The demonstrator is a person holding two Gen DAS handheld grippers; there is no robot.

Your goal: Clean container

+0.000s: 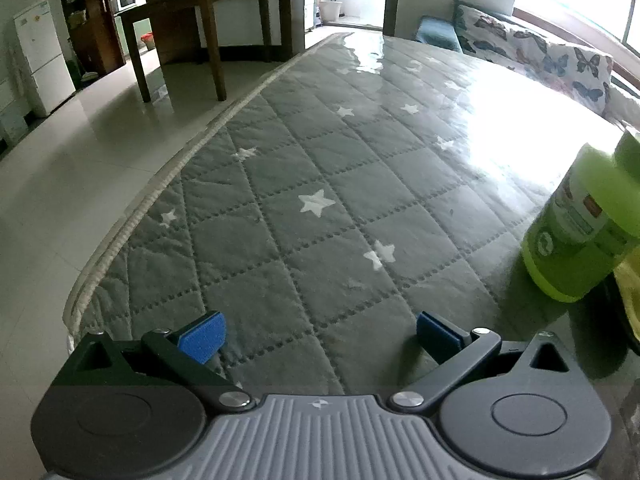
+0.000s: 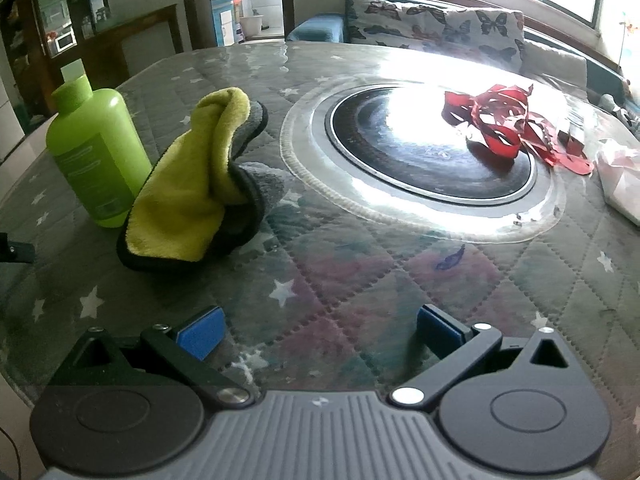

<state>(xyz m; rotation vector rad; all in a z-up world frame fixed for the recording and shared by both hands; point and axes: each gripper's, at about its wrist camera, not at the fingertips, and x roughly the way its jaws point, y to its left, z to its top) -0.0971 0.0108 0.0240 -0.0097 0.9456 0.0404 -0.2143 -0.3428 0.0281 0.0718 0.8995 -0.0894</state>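
Note:
A green plastic bottle [image 2: 94, 152] with a green cap stands upright at the left in the right wrist view; it shows again as the bottle [image 1: 580, 232] at the right edge of the left wrist view. A yellow and grey cloth [image 2: 196, 188] lies crumpled just right of it. My right gripper [image 2: 318, 330] is open, low over the table, in front of the cloth. My left gripper [image 1: 320, 334] is open over bare tablecloth, left of the bottle. Neither holds anything.
A round table [image 1: 320, 184] carries a grey quilted star cloth under clear plastic. A black round cooktop [image 2: 432, 148] sits in its middle with red cut paper [image 2: 504, 124] on it. A pale bag [image 2: 624, 176] lies far right. A butterfly sofa [image 2: 440, 24] stands behind.

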